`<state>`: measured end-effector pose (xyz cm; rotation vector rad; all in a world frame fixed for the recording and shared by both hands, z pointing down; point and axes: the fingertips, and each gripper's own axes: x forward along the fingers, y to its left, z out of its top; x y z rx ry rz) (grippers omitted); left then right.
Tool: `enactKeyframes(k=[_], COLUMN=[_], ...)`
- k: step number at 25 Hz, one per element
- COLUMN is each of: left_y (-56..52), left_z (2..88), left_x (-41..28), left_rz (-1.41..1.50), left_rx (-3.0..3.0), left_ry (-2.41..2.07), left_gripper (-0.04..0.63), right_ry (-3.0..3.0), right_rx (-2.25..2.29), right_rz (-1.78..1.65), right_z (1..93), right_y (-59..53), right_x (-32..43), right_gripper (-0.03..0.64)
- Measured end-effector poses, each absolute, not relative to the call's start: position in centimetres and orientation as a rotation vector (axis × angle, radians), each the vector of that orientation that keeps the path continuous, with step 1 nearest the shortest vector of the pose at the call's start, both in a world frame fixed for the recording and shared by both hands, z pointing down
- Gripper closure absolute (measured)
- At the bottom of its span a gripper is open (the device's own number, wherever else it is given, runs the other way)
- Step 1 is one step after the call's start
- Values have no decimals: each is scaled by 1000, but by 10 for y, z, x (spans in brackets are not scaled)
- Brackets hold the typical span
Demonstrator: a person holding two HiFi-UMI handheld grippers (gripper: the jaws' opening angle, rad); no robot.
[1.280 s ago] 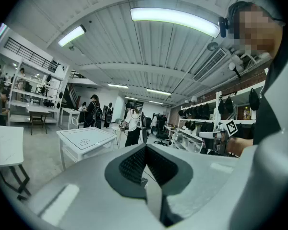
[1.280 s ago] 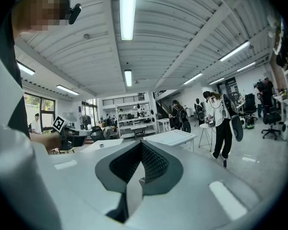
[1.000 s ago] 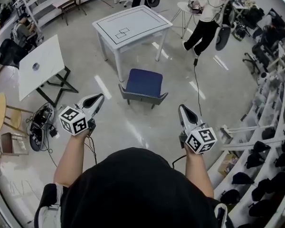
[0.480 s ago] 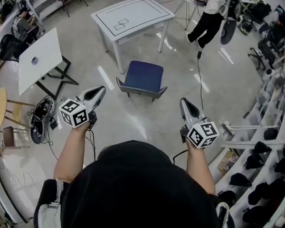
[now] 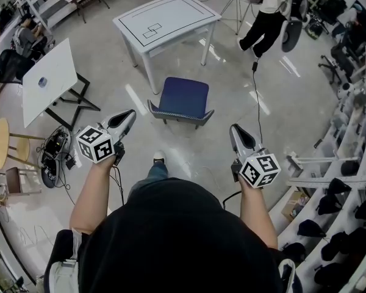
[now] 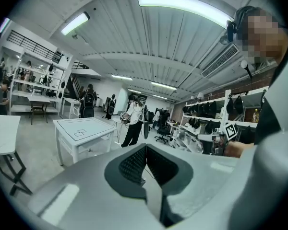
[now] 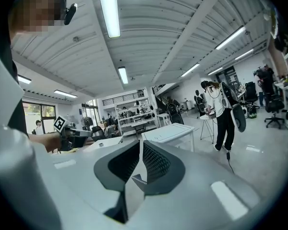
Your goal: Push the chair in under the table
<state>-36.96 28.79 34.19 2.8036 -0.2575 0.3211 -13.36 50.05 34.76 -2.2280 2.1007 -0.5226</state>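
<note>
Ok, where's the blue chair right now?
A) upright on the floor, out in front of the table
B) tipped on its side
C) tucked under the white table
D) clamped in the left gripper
A: the head view shows the chair standing upright on open floor short of the table, with the left gripper and right gripper both apart from it.

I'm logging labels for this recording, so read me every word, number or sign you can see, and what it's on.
No readable words or numbers in any view.
Left gripper: its cube carries black-and-white square patterns, no letters.
Right gripper: its cube carries the same kind of pattern, no letters.
Table: drawn black outline and two small boxes, no writing.
</note>
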Motion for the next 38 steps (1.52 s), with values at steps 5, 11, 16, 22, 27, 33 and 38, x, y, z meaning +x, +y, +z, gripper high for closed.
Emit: enactKeyframes(k=[5,11,16,22,27,33,38], left_y=[272,245,223,195,172,146,125], left_z=[349,356,366,373,379,388,398], left_x=[-361,-347,-339,-333,-325,-313,-306], left_rz=[324,335,361,373,393,415,427], left_rx=[2796,2786,2782,2768,2757,2743,2725], left_ry=[-235,-199,-178,-155,-126,-97,-80], left_gripper=[594,592,591,587,577,552,546], right_ry=[2082,2062,2045,2040,2020,1998,1975], right_rx=[-2249,-2273,-2290,-2295,-2313,-2332,-2353], right_rz=[-533,-549,-575,-599,-609,-628,-643], right_z=[351,355,362,368,369,374,377], right_y=[489,465,444,420,402,381,361], right_x=[-128,-119,-113,-113,-108,-101,-95], right_gripper=[556,537,523,512,497,482,457])
